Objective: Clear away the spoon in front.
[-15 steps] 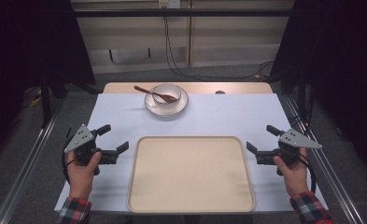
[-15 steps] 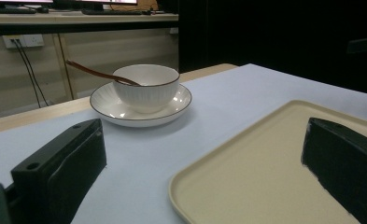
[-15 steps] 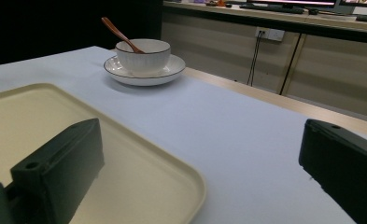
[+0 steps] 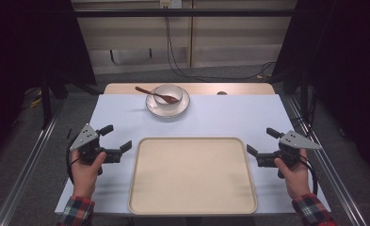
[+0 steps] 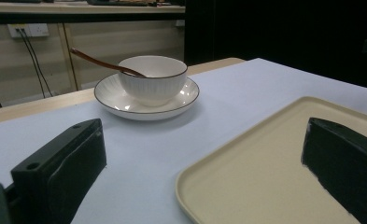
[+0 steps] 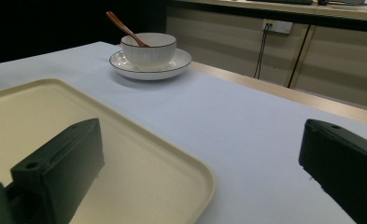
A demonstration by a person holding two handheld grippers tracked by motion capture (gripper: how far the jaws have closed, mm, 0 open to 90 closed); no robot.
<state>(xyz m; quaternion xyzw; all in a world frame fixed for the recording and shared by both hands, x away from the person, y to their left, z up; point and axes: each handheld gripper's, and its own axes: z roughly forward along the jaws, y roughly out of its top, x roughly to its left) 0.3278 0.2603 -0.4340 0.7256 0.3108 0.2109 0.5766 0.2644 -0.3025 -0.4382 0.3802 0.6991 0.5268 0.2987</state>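
Pale blue cloth covers the counter (image 4: 229, 117), dark curtains either side. At nine o'clock, the left tongs (image 4: 116, 139) sit released, jaws spread, nothing between them. Dead centre lies the cream tray (image 4: 192, 175), bare. At twelve o'clock a white bowl (image 4: 168, 94) rests on its saucer (image 4: 182, 106), brown spoon (image 4: 154, 93) leaning inside. At three o'clock, the right tongs (image 4: 262, 141) are likewise released and empty.
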